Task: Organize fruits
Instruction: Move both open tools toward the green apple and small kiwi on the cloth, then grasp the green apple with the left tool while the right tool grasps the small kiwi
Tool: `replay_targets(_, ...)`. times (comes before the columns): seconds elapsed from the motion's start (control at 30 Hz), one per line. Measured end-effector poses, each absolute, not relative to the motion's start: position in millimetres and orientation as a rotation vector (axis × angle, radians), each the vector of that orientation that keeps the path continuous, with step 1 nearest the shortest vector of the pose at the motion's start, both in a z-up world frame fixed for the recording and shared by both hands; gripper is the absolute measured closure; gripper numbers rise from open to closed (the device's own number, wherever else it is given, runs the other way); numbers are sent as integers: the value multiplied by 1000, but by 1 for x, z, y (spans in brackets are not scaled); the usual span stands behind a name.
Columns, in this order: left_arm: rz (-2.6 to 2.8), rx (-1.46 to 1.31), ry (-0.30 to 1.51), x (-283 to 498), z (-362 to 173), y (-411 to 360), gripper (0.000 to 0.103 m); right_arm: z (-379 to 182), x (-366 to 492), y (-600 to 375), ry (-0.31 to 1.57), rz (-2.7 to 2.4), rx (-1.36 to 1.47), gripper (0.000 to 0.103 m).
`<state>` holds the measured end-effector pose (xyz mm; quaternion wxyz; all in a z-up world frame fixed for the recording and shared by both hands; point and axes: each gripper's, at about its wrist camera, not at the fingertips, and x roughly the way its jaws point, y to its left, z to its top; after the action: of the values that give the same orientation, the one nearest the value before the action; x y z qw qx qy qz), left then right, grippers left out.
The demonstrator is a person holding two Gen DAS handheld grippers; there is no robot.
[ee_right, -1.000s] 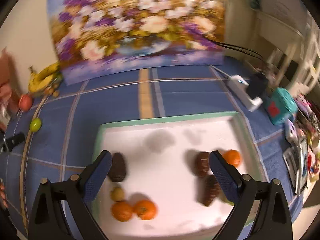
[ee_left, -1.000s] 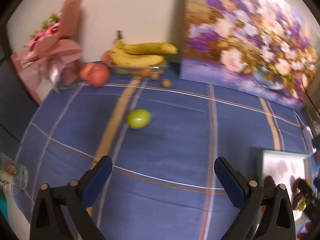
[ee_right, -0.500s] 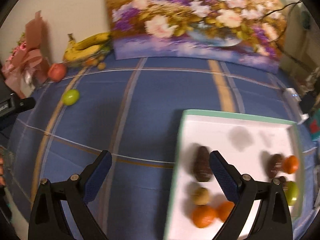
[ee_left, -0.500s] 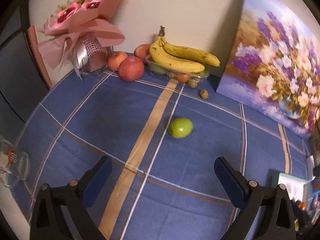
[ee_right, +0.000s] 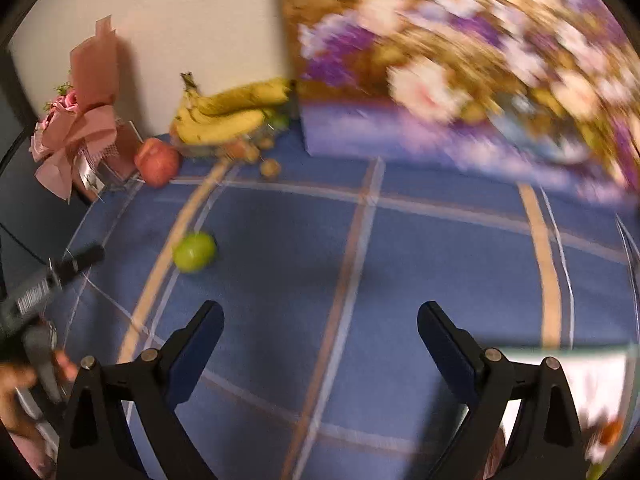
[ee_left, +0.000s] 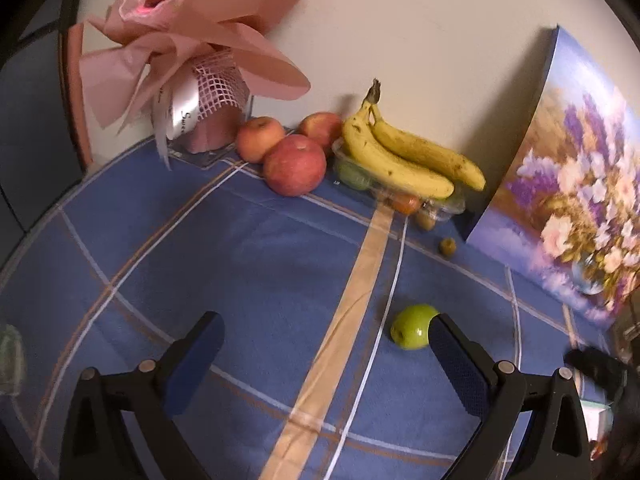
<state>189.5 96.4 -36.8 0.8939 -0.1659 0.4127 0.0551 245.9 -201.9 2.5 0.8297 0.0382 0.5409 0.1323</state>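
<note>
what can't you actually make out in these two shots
- Tray, right wrist view: cut off by the lower right edge and the right tongs; its fruit is a blur.
- Clear container under the bananas, left wrist view: the bananas hide most of its contents.
- Green apple, left wrist view: one finger hides its right side.
- Painting, right wrist view: smeared by motion.

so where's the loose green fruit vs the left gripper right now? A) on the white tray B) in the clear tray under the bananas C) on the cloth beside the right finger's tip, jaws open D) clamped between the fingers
C. In the left wrist view the green fruit lies on the blue cloth, partly behind the tip of the right finger, and the left gripper is wide open and empty.
</note>
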Motion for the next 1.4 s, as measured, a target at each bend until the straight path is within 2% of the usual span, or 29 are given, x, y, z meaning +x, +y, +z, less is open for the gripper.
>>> replay_targets(0.3,-77,-277,874,215,-57,62,0,-30,347,-150,1160,377,55,7)
replay_targets(0.43,-109,-262,908,227,-71,43,2,-59,376,-131,1190,403,25,26)
replay_targets(0.5,-135,-266,928,231,-79,35,6,-74,388,-123,1207,407,14,27)
replay_targets(0.6,-158,-258,950,239,-88,23,17,-88,396,-112,1219,422,-20,35)
replay_targets(0.7,-158,-275,967,243,-95,21,30,-95,402,-105,1219,428,-38,37)
replay_targets(0.77,-154,-284,980,245,-100,21,39,-99,405,-100,1219,430,-63,47)
replay_targets(0.8,-151,-284,982,245,-101,21,40,-101,406,-97,1220,427,-78,55)
replay_targets(0.87,-156,-311,987,246,-105,24,52,-103,408,-93,1216,422,-96,57)
replay_targets(0.97,-175,-354,990,247,-108,28,54,-103,409,-86,1204,437,-96,63)
replay_targets(1.03,-176,-357,991,247,-107,28,54,-103,409,-81,1201,427,-117,77)
replay_targets(1.23,-173,-385,993,243,-102,28,55,-92,402,-85,1194,432,-72,77)
replay_targets(1.4,-156,-403,986,233,-85,25,60,-72,378,-109,1199,415,-27,77)
